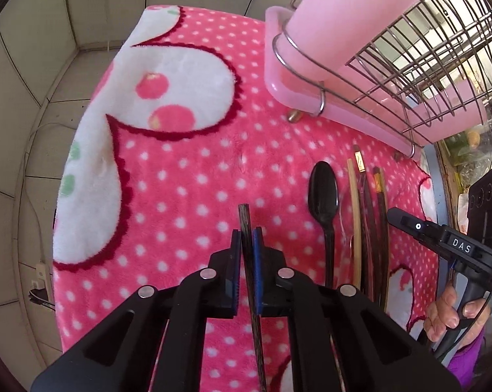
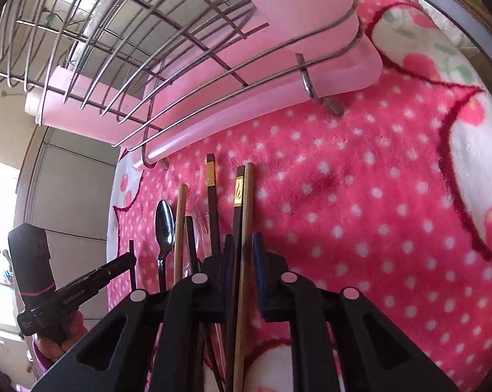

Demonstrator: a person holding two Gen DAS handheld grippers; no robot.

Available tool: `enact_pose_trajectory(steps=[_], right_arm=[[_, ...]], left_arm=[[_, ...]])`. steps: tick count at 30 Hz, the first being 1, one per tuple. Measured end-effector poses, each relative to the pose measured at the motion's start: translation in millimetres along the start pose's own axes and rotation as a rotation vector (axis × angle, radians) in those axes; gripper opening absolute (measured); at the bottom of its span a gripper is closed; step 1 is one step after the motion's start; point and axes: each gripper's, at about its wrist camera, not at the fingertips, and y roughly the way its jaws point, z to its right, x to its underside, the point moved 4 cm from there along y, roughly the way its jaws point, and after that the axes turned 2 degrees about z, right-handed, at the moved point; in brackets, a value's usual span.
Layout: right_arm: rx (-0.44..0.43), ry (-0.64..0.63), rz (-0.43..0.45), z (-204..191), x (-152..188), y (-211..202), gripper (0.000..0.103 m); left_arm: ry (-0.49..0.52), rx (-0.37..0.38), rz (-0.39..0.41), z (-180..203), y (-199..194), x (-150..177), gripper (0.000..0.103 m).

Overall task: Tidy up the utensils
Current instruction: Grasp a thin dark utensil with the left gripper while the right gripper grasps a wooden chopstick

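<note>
My left gripper (image 1: 246, 238) is shut on a dark chopstick (image 1: 245, 219), held above the pink dotted blanket (image 1: 187, 176). To its right lie a black spoon (image 1: 323, 196) and several chopsticks (image 1: 370, 215) side by side. My right gripper (image 2: 242, 248) is open, its jaws astride a light wooden chopstick (image 2: 246, 228) and a dark gold-banded one (image 2: 238, 196) lying on the blanket. The spoon (image 2: 165, 225) and more chopsticks (image 2: 212, 196) lie left of it. The left gripper (image 2: 115, 268) shows at the far left with its chopstick (image 2: 132, 261).
A wire dish rack (image 1: 409, 65) on a pink tray (image 1: 278, 75) holds a pink cutlery cup (image 1: 344, 16) at the back; it also shows in the right wrist view (image 2: 148, 49). The blanket's edge drops to a tiled floor (image 1: 27, 98).
</note>
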Motion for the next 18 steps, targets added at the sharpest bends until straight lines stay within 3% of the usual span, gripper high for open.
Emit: enact_pose_trajectory(steps=[9, 14, 18], right_arm=[[-0.005, -0.018, 0.04, 9.6, -4.3, -16.8, 0.006], [0.104, -0.071, 0.066, 16.4, -7.7, -41.0, 0.006], [0.163, -0.11, 0.033, 18.1, -12.8, -40.1, 0.007]], left_arm=[[-0.017, 0.019, -0.014, -4.6, 4.2, 0.5, 0.006], [-0.006, 0.009, -0.022, -3.0, 5.9, -1.0, 0.006], [0.009, -0.009, -0.037, 0.9, 9.4, -2.7, 0.007]])
